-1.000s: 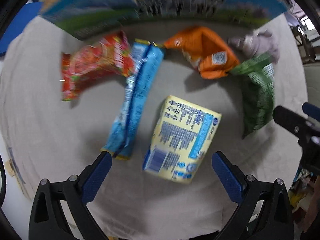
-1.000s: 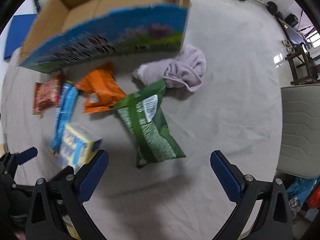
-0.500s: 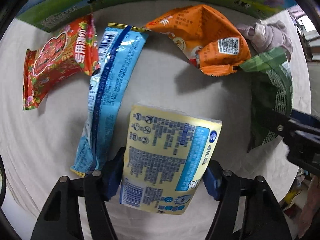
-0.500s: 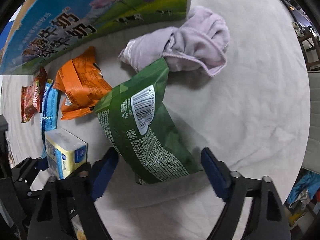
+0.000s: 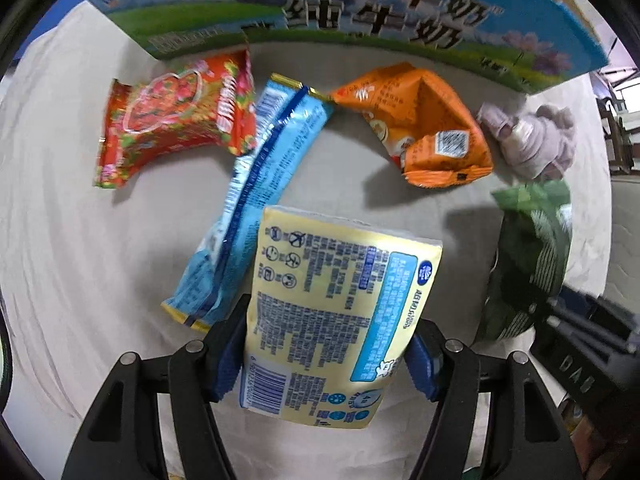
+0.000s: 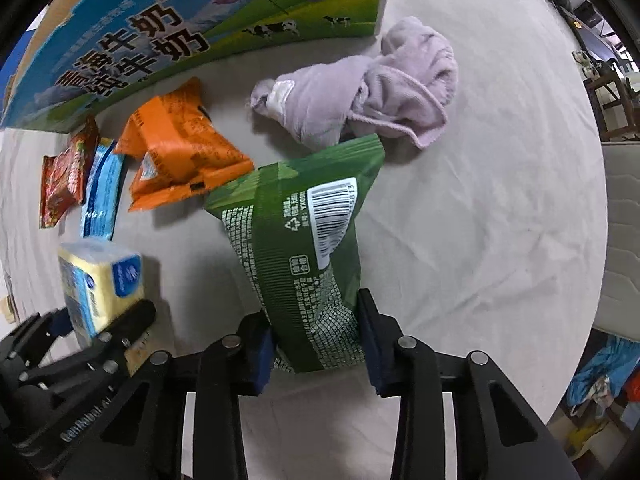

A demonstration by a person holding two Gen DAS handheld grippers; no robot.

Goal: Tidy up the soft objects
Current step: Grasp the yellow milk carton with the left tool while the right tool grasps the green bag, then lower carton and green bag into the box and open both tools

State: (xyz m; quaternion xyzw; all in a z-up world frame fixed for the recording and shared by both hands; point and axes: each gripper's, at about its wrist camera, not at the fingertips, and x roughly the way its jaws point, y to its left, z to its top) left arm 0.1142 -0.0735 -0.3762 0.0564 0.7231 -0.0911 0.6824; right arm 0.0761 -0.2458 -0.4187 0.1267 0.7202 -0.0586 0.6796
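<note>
My left gripper (image 5: 326, 350) is shut on a yellow tissue pack (image 5: 340, 312) and holds it a little above the beige cloth surface; it also shows in the right wrist view (image 6: 100, 280). My right gripper (image 6: 316, 338) is shut on a green snack bag (image 6: 304, 248), lifted at its near end; the bag also shows in the left wrist view (image 5: 528, 256). A red packet (image 5: 176, 116), a blue packet (image 5: 256, 184), an orange bag (image 5: 424, 124) and a lilac cloth (image 6: 360, 84) lie on the surface.
A large printed milk carton box (image 5: 320, 4) stands along the far side; in the right wrist view (image 6: 180, 20) its open cardboard top shows. The beige cloth surface (image 6: 500, 200) stretches to the right. A white panel (image 6: 624, 240) is at the right edge.
Both grippers have closed on their packs: left on the yellow tissue pack, right on the green bag. Both packs have risen off the surface and the views have pulled back slightly.
</note>
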